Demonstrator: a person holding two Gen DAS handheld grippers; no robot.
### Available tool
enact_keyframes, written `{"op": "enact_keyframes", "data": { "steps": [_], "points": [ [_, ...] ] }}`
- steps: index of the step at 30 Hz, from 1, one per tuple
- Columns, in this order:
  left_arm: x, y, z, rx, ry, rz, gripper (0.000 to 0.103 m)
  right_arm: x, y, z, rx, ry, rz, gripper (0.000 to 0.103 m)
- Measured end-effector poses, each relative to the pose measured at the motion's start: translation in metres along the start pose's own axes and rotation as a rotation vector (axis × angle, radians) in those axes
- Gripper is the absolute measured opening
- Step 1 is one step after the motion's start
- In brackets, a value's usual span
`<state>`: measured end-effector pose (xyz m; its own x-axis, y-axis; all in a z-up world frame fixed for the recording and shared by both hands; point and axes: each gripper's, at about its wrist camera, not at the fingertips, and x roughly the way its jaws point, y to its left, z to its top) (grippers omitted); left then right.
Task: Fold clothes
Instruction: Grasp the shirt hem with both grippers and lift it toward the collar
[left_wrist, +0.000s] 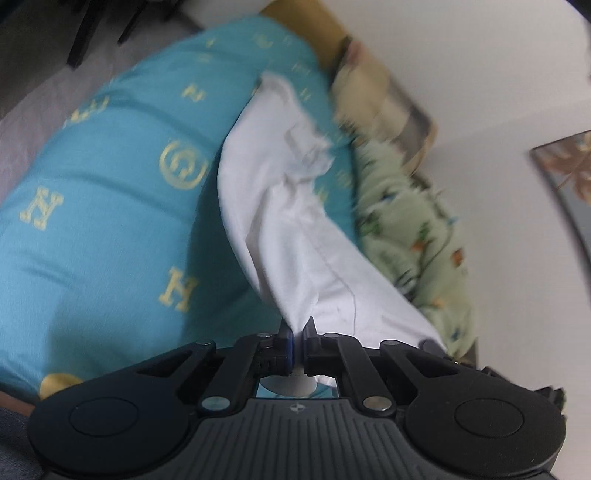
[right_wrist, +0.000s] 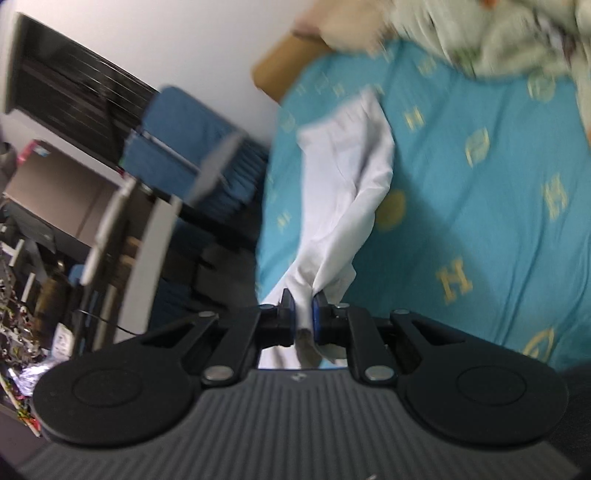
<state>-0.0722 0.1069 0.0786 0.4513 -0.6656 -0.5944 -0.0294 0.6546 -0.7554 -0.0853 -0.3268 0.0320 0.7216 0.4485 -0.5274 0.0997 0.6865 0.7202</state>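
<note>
A white garment (left_wrist: 288, 221) hangs stretched above a teal bed sheet (left_wrist: 110, 206) with yellow letter marks. My left gripper (left_wrist: 298, 328) is shut on a bunched edge of the garment, which fans out away from the jaws toward the far end of the bed. In the right wrist view my right gripper (right_wrist: 303, 299) is shut on another bunched part of the same white garment (right_wrist: 343, 177), which trails over the teal sheet (right_wrist: 480, 221). Both views are blurred by motion.
A pale green patterned blanket (left_wrist: 406, 221) lies heaped along the wall side of the bed, also seen in the right wrist view (right_wrist: 498, 33). Blue chairs (right_wrist: 184, 140), a desk (right_wrist: 122, 206) and clutter stand beside the bed. A framed picture (left_wrist: 569, 173) hangs on the white wall.
</note>
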Motion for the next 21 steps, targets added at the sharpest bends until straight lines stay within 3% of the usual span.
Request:
{"op": "enact_keyframes", "data": {
  "steps": [3,5,8,11,15,18,21],
  "points": [
    [-0.028,-0.013,-0.012,0.008,-0.025,-0.027,0.004,-0.022,0.004,-0.008,0.008,-0.043,0.017,0.012],
    [-0.043,-0.004,-0.036,0.025,-0.011,-0.015,0.004,-0.032,-0.003,-0.025,0.008,-0.026,0.002,0.012],
    [-0.038,0.017,-0.066,0.006,0.050,0.007,0.004,-0.042,-0.017,-0.050,0.003,0.019,-0.034,0.012],
    [-0.017,0.039,-0.072,-0.016,0.087,0.034,0.004,-0.038,-0.029,-0.062,0.021,0.065,-0.063,0.012],
    [0.015,0.047,-0.042,0.001,0.056,0.079,0.004,-0.009,-0.041,-0.050,0.067,0.066,-0.099,0.012],
    [0.048,0.027,-0.005,0.087,-0.050,0.115,0.004,0.021,-0.046,-0.028,0.097,0.022,-0.121,0.012],
    [0.084,0.004,0.029,0.167,-0.140,0.130,0.004,0.059,-0.045,0.001,0.037,-0.070,-0.151,0.012]
  ]
}}
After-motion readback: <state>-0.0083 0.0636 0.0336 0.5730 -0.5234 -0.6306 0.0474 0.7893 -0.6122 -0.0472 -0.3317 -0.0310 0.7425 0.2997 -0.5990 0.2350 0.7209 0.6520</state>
